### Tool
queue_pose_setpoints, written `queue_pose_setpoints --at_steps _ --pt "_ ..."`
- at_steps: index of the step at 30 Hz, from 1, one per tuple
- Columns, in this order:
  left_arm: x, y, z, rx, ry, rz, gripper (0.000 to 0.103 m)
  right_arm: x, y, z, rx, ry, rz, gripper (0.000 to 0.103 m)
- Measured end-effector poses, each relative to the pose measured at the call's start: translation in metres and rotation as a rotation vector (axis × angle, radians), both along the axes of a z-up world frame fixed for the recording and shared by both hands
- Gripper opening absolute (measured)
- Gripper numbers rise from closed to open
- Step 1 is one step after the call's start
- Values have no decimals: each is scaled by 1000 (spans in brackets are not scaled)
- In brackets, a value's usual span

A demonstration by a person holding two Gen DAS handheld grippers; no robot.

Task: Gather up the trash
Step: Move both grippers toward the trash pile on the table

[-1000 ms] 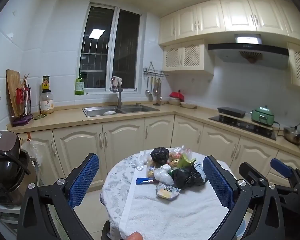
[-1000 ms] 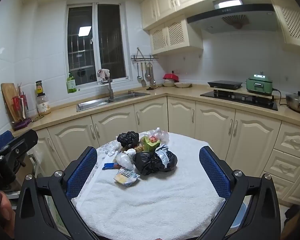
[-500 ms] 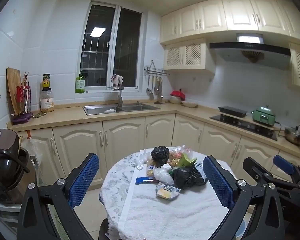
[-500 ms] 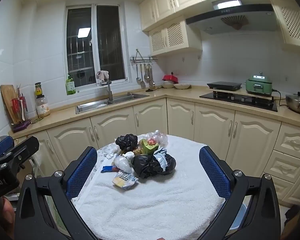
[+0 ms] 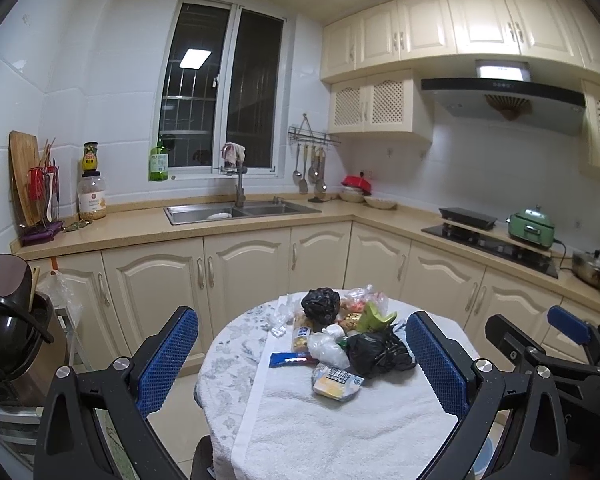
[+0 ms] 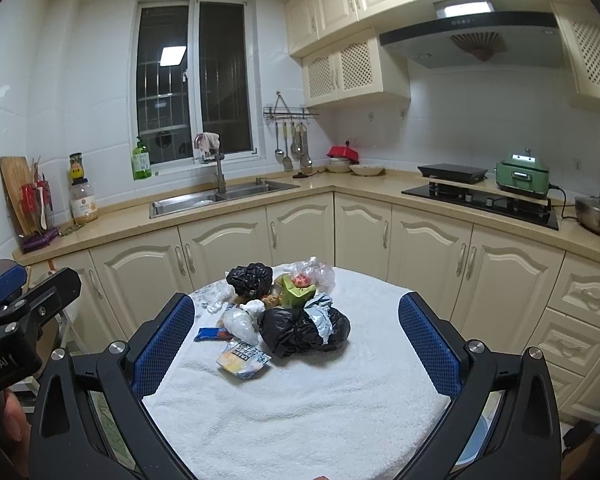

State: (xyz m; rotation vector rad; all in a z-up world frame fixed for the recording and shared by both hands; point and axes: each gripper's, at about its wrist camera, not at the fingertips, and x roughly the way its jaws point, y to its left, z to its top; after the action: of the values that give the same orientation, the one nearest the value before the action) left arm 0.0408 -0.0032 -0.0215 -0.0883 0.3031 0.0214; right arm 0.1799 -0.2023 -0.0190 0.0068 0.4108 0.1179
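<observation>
A pile of trash sits on a round table covered with a white towel (image 5: pixel 340 432) (image 6: pixel 300 400). It holds a large black bag (image 5: pixel 376 352) (image 6: pixel 300 330), a smaller black bag (image 5: pixel 320 304) (image 6: pixel 250 278), a green peel (image 5: pixel 374 316) (image 6: pixel 296 290), a white plastic bag (image 6: pixel 240 322), a blue wrapper (image 5: pixel 292 359) (image 6: pixel 214 333) and a yellow snack packet (image 5: pixel 336 380) (image 6: pixel 242 358). My left gripper (image 5: pixel 300 364) is open and empty, short of the pile. My right gripper (image 6: pixel 296 344) is open and empty, also held before the pile.
Cream cabinets and a beige counter run behind the table, with a sink (image 5: pixel 236 212), a stove (image 5: pixel 488 240) and a green cooker (image 5: pixel 532 226). A dark appliance (image 5: pixel 4 320) stands at the left. The right gripper shows at the far right of the left wrist view (image 5: pixel 560 344).
Both views have shifted slightly; the table and pile sit a little lower and closer. Both grippers stay open and the trash has not moved.
</observation>
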Motion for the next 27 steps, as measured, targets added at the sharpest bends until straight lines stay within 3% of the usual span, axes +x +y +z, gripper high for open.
queue_pose_setpoints --at_steps 16,27 --pt "63 7 -29 -5 67 -11 102 44 1 -17 -40 48 18 103" --pt "145 -1 -81 10 233 -51 102 92 -9 -72 -56 182 -1 103"
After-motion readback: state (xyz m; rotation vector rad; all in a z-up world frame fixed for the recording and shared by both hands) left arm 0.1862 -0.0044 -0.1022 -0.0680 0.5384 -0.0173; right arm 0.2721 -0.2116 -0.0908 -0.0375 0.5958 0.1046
